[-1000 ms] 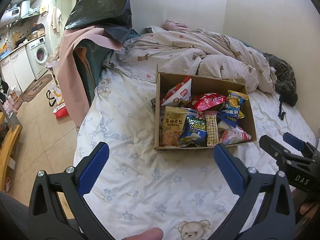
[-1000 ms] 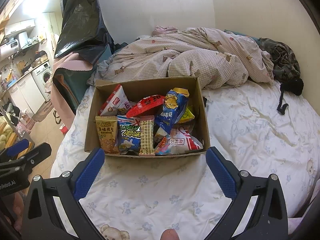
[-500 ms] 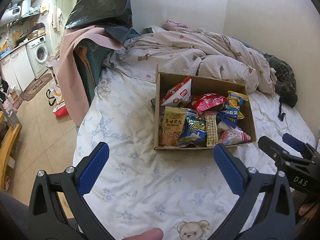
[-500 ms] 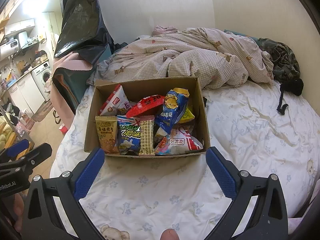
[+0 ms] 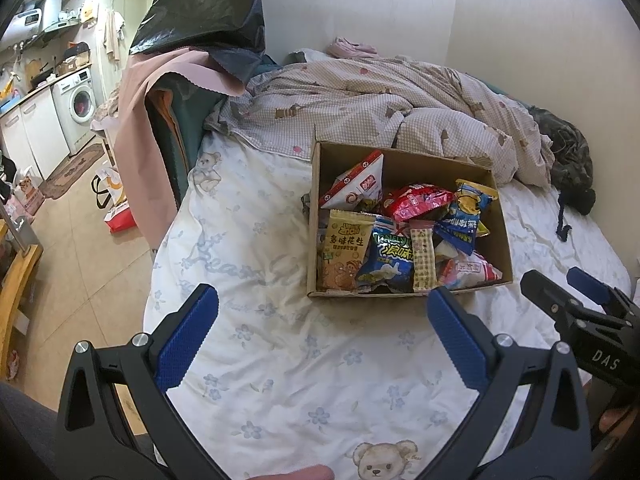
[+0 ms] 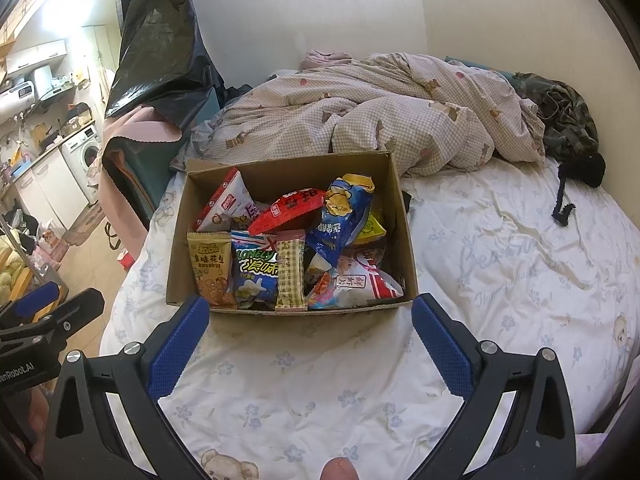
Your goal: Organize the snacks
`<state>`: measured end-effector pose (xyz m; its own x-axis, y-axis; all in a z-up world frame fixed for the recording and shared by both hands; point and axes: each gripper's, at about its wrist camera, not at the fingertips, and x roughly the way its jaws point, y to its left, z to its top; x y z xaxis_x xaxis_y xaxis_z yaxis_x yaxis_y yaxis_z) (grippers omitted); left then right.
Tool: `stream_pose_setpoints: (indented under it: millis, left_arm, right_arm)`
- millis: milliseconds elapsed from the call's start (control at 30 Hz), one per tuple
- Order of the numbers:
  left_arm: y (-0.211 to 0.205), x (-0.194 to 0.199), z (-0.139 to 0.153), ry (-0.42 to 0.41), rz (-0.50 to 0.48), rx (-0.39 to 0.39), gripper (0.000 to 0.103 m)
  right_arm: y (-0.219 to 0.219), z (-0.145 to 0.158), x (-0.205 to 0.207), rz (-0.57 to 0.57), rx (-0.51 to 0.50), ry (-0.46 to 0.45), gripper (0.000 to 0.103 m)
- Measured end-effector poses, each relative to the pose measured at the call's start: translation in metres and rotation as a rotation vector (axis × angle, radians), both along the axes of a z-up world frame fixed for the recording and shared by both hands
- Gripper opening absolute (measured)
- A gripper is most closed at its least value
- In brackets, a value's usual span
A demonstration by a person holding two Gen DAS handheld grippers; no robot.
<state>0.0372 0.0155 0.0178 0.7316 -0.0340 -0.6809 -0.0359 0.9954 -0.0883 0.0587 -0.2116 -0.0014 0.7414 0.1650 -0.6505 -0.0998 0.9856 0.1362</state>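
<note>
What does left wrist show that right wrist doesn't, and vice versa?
Left wrist only: the right gripper at the right edge, and red bags on the floor beside the bed.

Right wrist only: the left gripper at the left edge, and a dark item against the box's right outer wall.

Both: the cardboard box full of snack packets on the floral sheet, rumpled checked duvet behind it, washing machine, each camera's own jaws open and empty.
</note>
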Motion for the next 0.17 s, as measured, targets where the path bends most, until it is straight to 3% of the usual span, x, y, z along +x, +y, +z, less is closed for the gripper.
stream_pose_setpoints:
  millis: [167]
  left_arm:
    - [-0.0012,0.0011,-0.0007,0.006,-0.008,-0.003,0.103]
  right_arm:
    - [-0.0014,-0.0007,-0.0003,-0.002,0.003,0.003,0.103]
